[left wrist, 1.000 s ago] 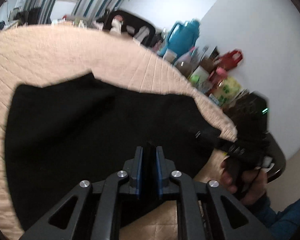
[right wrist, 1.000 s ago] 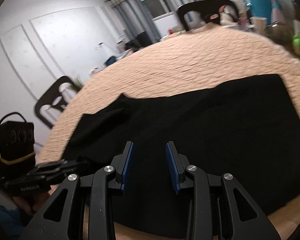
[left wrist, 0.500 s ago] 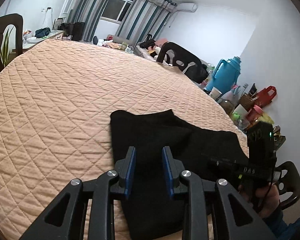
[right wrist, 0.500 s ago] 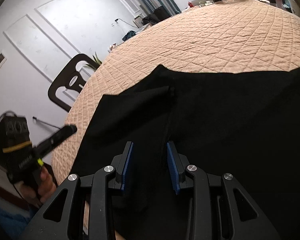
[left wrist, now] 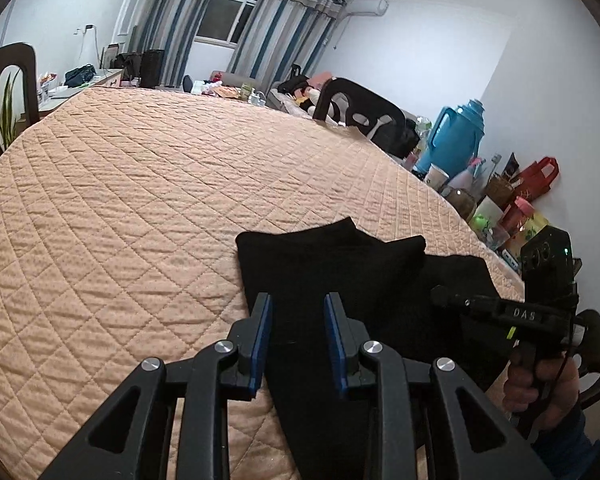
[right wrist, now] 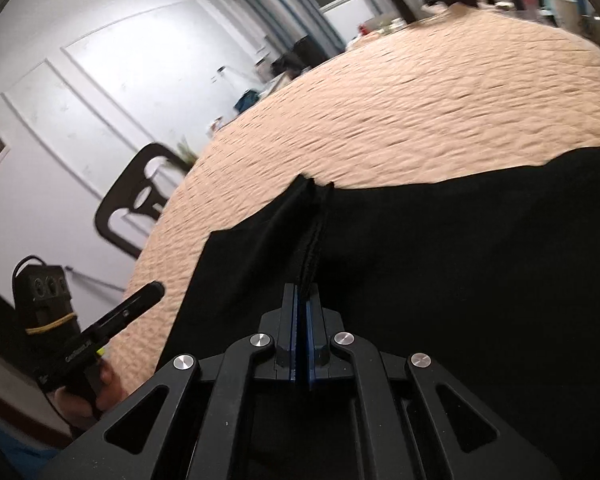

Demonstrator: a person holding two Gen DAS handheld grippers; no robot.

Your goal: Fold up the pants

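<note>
Black pants [left wrist: 340,272] lie spread on the near part of a peach quilted cover [left wrist: 140,200]. My left gripper [left wrist: 296,316] is open just over their left edge, and its blue pads press on nothing. In the right wrist view my right gripper [right wrist: 301,312] is shut on a raised ridge of the pants [right wrist: 460,260], which runs as a dark fold up from the pads. The right gripper [left wrist: 440,296] also shows at the right of the left wrist view, held in a hand. The left gripper [right wrist: 152,292] shows at the lower left of the right wrist view.
The quilted cover [right wrist: 420,100] stretches far beyond the pants. A dark chair [left wrist: 360,112] stands at the far edge and another [right wrist: 136,208] at the left side. A blue thermos [left wrist: 456,136], bottles and a red bag [left wrist: 540,176] crowd the right wall.
The right jaws have closed on a fold of the pants. The left jaws went from shut to apart, and the left gripper swung over the pants' left edge.
</note>
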